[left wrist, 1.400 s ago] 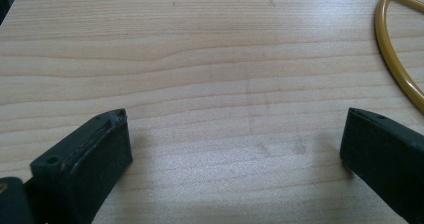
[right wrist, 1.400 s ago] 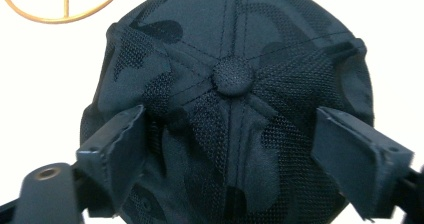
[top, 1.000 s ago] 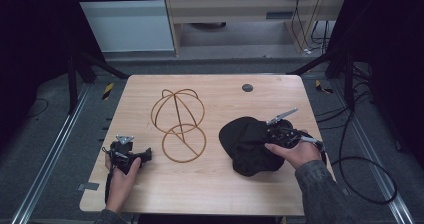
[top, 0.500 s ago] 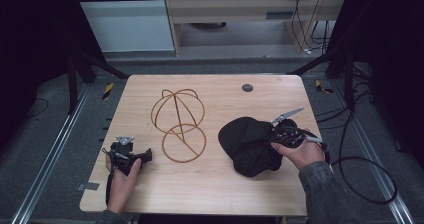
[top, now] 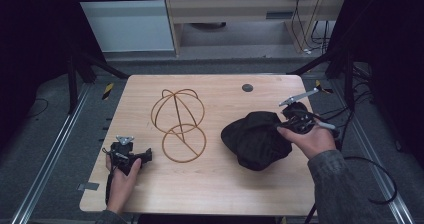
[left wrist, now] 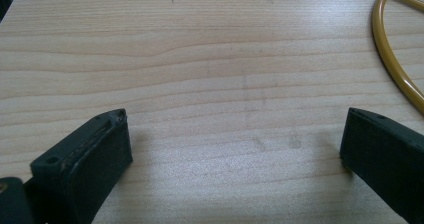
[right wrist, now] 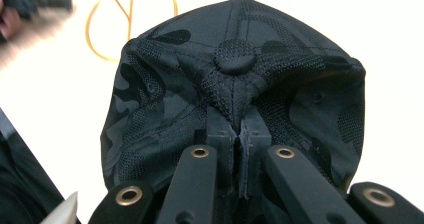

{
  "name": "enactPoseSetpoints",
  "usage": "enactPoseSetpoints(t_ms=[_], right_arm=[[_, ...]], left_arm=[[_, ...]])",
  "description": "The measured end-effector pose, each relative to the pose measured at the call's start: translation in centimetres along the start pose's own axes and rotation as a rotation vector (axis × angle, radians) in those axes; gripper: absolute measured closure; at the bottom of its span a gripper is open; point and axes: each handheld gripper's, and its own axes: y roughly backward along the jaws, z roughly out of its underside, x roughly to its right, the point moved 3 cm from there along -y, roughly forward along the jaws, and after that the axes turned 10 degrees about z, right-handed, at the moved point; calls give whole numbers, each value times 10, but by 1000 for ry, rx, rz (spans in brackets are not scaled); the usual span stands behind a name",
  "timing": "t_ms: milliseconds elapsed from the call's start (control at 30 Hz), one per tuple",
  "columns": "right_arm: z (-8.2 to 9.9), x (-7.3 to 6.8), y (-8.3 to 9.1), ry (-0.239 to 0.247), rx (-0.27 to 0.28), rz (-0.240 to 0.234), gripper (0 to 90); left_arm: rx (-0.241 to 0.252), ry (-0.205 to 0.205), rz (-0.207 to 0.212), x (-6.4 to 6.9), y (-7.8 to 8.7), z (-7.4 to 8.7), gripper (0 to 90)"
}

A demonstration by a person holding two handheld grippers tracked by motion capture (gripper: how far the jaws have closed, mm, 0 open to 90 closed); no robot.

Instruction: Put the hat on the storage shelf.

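A dark camouflage cap [top: 257, 139] sits at the right of the wooden table [top: 210, 194], bunched up and tilted. My right gripper [top: 286, 125] is shut on a fold of its fabric. In the right gripper view the fingertips [right wrist: 239, 129] pinch the cloth just below the crown button of the cap [right wrist: 235, 79]. A gold wire hat stand [top: 180, 121] stands at the table's middle, apart from the cap. My left gripper [top: 145, 155] rests on the table left of the stand's base ring, open. Bare wood shows between its jaws [left wrist: 235, 149], and the ring [left wrist: 395, 64] curves at the right.
A small dark round disc [top: 247, 88] sits in the tabletop at the far right. Metal frame rails run along both sides of the table. Bare wood lies in front of the stand and along the near edge. The other hand shows blurred in the right gripper view [right wrist: 22, 6].
My right gripper has closed on the cap's fabric and risen, pulling the cap up and bunching it. The left hand has stayed where it was.
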Motion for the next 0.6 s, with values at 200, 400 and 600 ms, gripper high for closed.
enactPoseSetpoints(t_ms=[200,400,600], right_arm=[[-34,4,16,-26,83,6,866],[-62,4,35,-23,147,54,866],[-81,-4,49,-21,200,79,866]], left_arm=[[0,0,0,0,0,0,0],[0,0,0,0,0,0,0],[4,2,0,0,-1,-1,0]])
